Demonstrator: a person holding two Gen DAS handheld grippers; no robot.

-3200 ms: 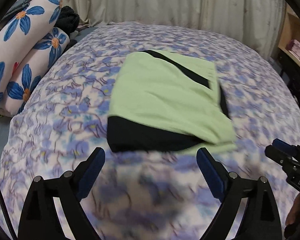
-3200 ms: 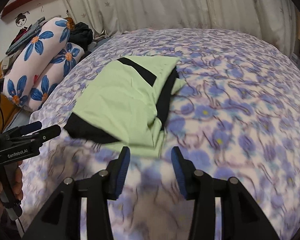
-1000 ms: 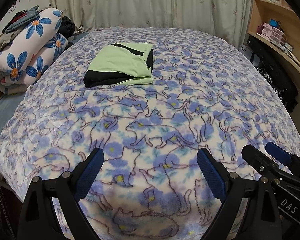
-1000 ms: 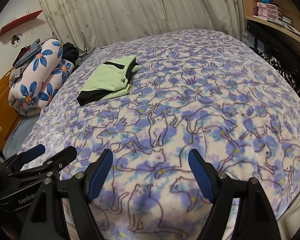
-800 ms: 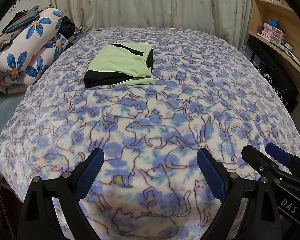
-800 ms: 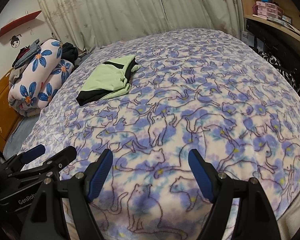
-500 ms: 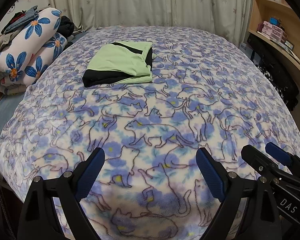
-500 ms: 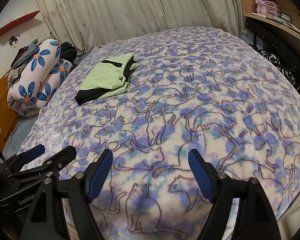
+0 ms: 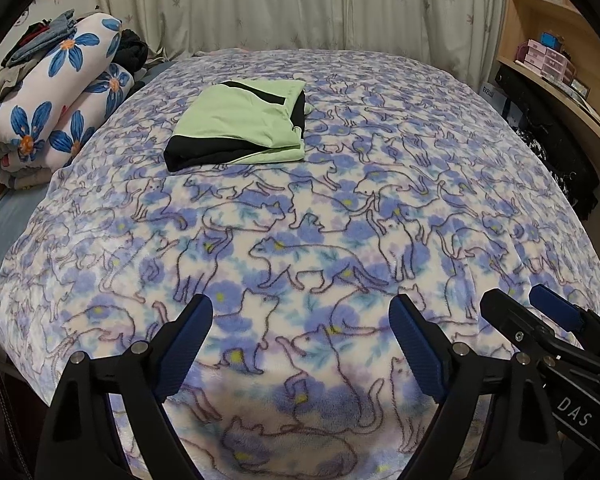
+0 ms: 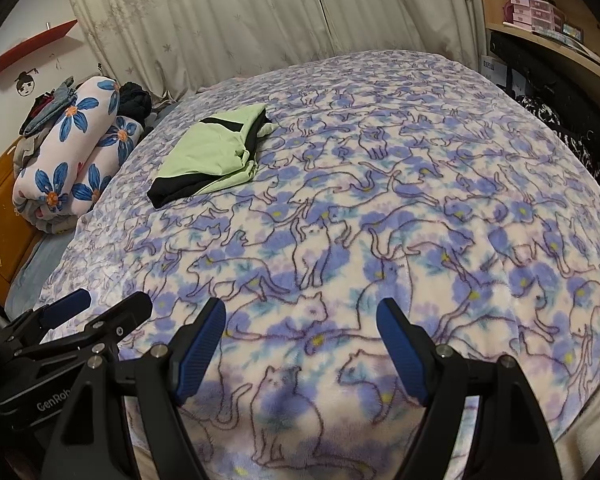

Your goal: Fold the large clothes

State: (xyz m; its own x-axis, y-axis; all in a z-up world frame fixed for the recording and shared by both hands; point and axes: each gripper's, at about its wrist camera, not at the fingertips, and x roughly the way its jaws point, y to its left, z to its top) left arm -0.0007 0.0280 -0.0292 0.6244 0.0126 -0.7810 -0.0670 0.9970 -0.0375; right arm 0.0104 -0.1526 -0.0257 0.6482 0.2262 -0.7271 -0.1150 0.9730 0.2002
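Bed (image 9: 440, 168) blanket bare under both spread, empty claws: left claw (image 9: 300, 344), right claw (image 10: 300, 344); folded green garment (image 9: 240, 120) well ahead, looks finished, leave undisturbed

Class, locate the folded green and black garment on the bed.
In both wrist views the garment lies far-left on the cat-print blanket, beside the rolled flowered quilt.

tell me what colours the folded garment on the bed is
Light green with black panels: folded garment, clearest in the left wrist view.
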